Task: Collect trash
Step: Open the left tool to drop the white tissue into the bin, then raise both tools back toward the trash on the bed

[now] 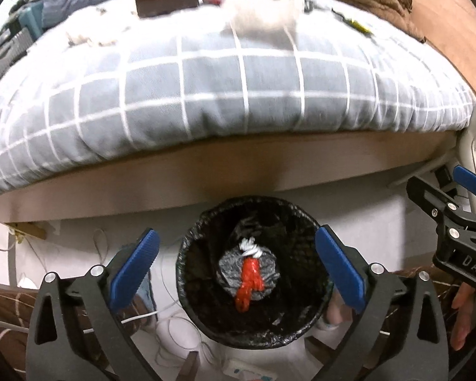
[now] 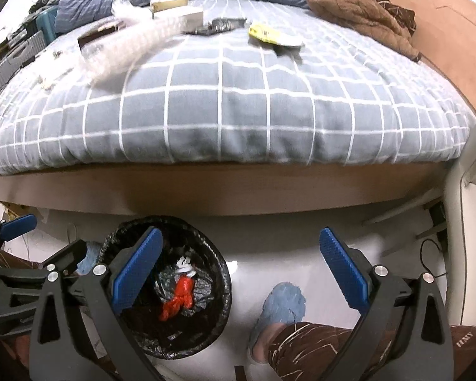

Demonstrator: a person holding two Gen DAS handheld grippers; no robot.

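A black-lined trash bin (image 1: 187, 263) stands on the floor by the bed, and a grey bag tied with red and white plastic (image 1: 249, 273) lies inside it. My left gripper (image 1: 238, 266) hangs above the bin, open, with nothing between its blue pads. In the right wrist view the bin (image 2: 219, 289) sits low on the left with the red-tied bag (image 2: 177, 298) in it. My right gripper (image 2: 238, 270) is open and empty, over the floor just right of the bin. More trash lies on the bed: a yellow wrapper (image 2: 265, 33), a clear plastic wrap (image 2: 123, 47), small boxes (image 2: 177, 12).
The bed's grey checked cover (image 2: 238, 101) fills the upper view above a wooden bed frame (image 2: 238, 190). A brown blanket (image 2: 358, 6) lies at the far right of the bed. A slippered foot (image 2: 282, 304) and patterned trouser leg stand by the bin. Cables (image 1: 174, 327) trail on the floor.
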